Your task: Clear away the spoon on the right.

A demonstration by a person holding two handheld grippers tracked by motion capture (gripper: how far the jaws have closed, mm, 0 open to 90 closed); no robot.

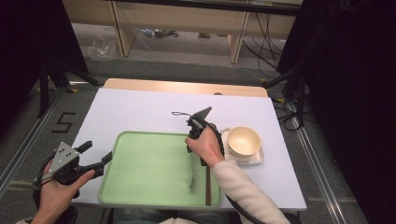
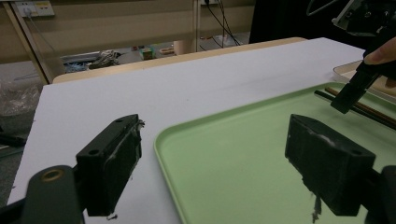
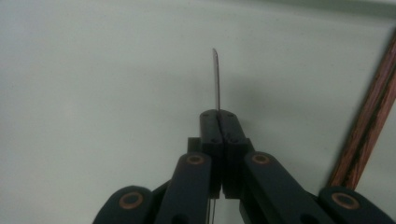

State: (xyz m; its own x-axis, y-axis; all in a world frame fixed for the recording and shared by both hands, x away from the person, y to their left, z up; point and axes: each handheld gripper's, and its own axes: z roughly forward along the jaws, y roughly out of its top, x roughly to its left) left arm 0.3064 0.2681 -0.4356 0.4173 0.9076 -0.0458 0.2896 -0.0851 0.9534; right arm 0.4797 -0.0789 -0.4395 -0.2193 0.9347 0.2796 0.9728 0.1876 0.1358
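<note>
A thin metal utensil, possibly a spoon seen edge-on, is pinched by the right gripper and should be lowered flat beside the chopsticks near the green tray's right edge; the left gripper is held spread at its left edge.

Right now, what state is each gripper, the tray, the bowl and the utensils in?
Left gripper: open, hovering at the tray's left edge, holding nothing.
Right gripper: shut on a thin metal utensil above the tray.
Green tray: flat on the table.
Chopsticks: lying in the tray at its right side.
Bowl: upright on a small plate, looks empty.
</note>
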